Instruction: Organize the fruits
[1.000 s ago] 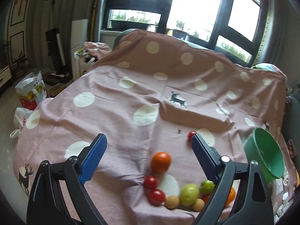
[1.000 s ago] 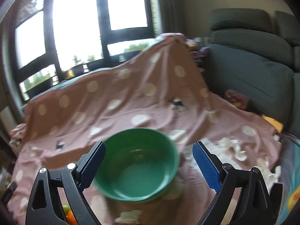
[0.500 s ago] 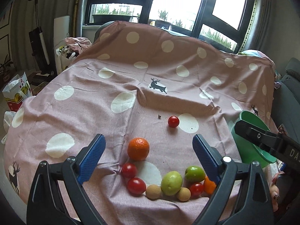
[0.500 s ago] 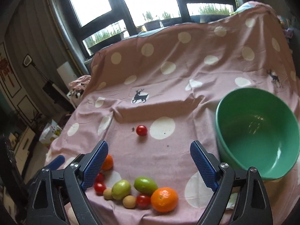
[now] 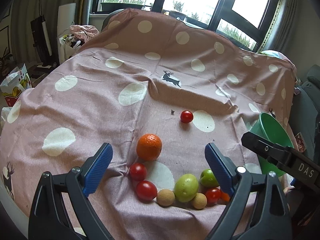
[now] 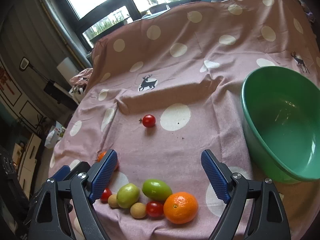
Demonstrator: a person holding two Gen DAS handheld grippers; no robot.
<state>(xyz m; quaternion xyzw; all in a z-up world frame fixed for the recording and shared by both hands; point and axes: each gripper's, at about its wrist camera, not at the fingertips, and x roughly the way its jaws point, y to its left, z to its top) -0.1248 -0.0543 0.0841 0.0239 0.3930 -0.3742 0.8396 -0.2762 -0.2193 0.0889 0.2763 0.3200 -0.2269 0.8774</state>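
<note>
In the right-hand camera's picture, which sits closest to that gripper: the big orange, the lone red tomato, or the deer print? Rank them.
1. Big orange: just below the right gripper, towards its right finger.
2. Lone red tomato: mid-cloth, ahead.
3. Deer print: farthest, beyond the tomato.

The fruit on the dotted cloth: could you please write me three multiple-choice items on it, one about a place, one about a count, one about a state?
1. Where is the lone tomato?
A. in the bowl
B. apart, beyond the cluster
C. between the jaws

2. How many oranges show?
A. two
B. one
C. four

3. What is the bowl's state?
A. full of fruit
B. upside down
C. empty

Answers: 1 B, it sits alone on the cloth; 2 A, one near orange, one far orange; 3 C, only bare green inside.
</note>
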